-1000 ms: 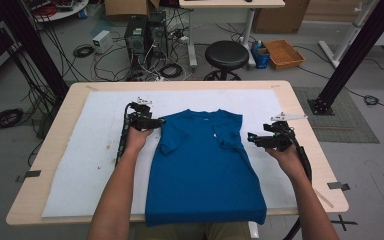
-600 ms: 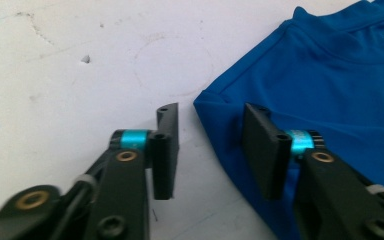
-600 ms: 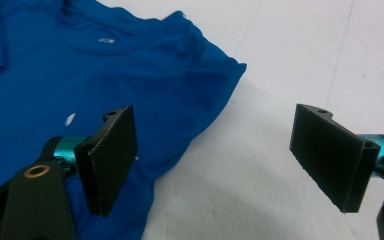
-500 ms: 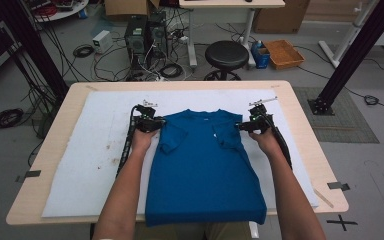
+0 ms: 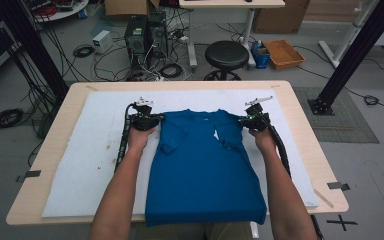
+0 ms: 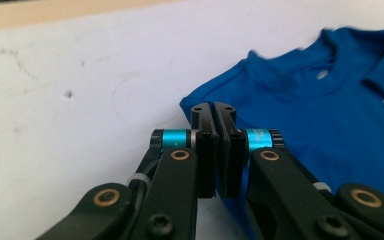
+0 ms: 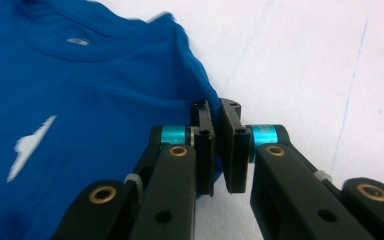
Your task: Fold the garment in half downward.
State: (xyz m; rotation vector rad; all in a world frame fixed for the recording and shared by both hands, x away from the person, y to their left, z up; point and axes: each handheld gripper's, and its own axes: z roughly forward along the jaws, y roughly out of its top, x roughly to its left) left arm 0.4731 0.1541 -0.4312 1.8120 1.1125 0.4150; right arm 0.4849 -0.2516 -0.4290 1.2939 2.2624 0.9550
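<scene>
A blue T-shirt (image 5: 205,170) lies flat on a white mat (image 5: 95,165), collar away from me and both sleeves folded inward. My left gripper (image 5: 158,119) is at the shirt's left shoulder. In the left gripper view the jaws (image 6: 213,107) are pressed together on the edge of the shirt (image 6: 330,110). My right gripper (image 5: 243,120) is at the right shoulder. The right gripper view has its jaws (image 7: 215,107) closed on the hem of the shirt (image 7: 90,90), with blue cloth between them. A small white print (image 7: 30,145) marks the chest.
The mat covers most of a wooden table (image 5: 305,140), and the shirt's bottom hem hangs over the near edge. Bare mat lies left and right of the shirt. A black stool (image 5: 226,52), cables and boxes stand on the floor beyond the table.
My right gripper has moved away from me and inward, from the shirt's right side to its right shoulder. The left gripper has hardly moved.
</scene>
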